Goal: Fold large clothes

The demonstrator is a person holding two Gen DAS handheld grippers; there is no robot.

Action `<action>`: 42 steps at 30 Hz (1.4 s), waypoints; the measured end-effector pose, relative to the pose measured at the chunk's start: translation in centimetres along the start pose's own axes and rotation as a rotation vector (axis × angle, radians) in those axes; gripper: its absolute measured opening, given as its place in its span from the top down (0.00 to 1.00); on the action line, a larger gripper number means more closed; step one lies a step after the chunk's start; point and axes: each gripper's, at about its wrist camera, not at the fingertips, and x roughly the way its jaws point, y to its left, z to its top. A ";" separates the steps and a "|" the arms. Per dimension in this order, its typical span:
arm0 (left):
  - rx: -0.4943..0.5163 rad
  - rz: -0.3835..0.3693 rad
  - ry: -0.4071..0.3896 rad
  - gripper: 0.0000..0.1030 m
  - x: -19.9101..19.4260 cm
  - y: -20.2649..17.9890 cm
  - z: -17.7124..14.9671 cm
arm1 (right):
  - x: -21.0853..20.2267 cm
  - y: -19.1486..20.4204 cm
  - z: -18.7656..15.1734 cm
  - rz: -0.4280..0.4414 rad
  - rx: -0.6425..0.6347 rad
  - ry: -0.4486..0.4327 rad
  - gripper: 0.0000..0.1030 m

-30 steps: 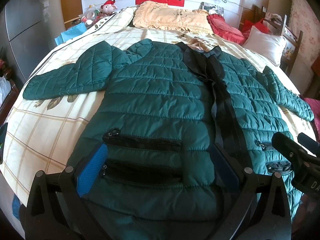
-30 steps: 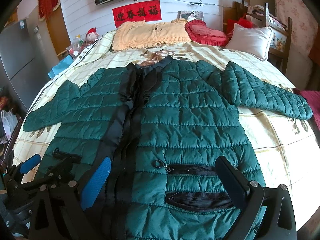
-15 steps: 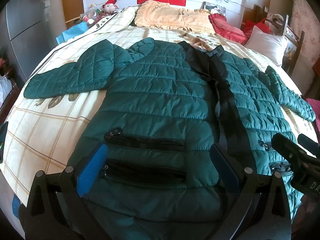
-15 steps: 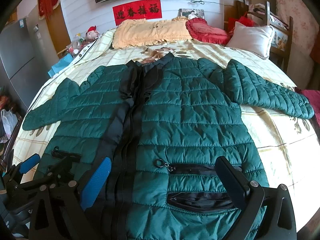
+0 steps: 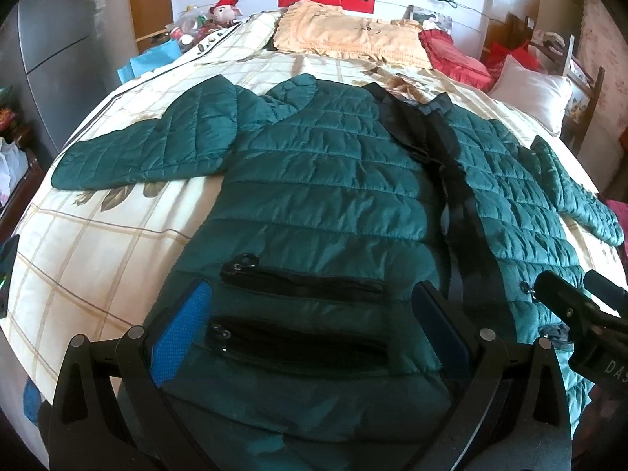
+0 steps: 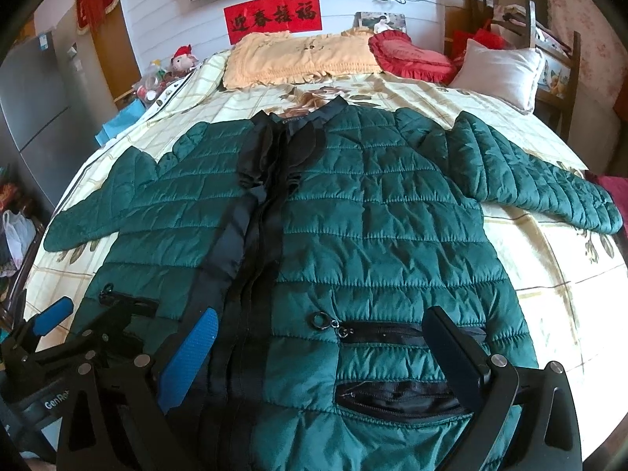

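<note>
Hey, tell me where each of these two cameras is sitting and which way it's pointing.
Left wrist: sits on the left tool, above the jacket hem, facing up the bed toward the headboard wall; its open fingers and the right tool's tip show.
Right wrist: sits on the right tool, same direction, over the jacket's other front half; its open fingers and the left tool show.
Shared: jacket, bed, red banner.

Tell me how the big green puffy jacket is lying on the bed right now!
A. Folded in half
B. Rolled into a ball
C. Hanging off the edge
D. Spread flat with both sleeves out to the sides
D: the dark green quilted jacket lies flat, front up, on the cream checked bedspread, one sleeve out to each side, no fold made yet.
</note>
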 end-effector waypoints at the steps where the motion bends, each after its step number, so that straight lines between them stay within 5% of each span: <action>1: -0.003 0.003 0.000 0.01 0.0 0.1 0.0 | 0.1 0.1 0.0 0.002 -0.001 0.000 0.00; 23: -0.180 0.083 0.004 0.01 1.0 9.3 2.0 | 1.9 2.3 0.9 0.016 -0.054 0.031 0.00; 42: -0.488 0.382 0.037 0.01 8.3 32.4 8.3 | 3.1 3.8 1.3 0.040 -0.074 0.065 0.00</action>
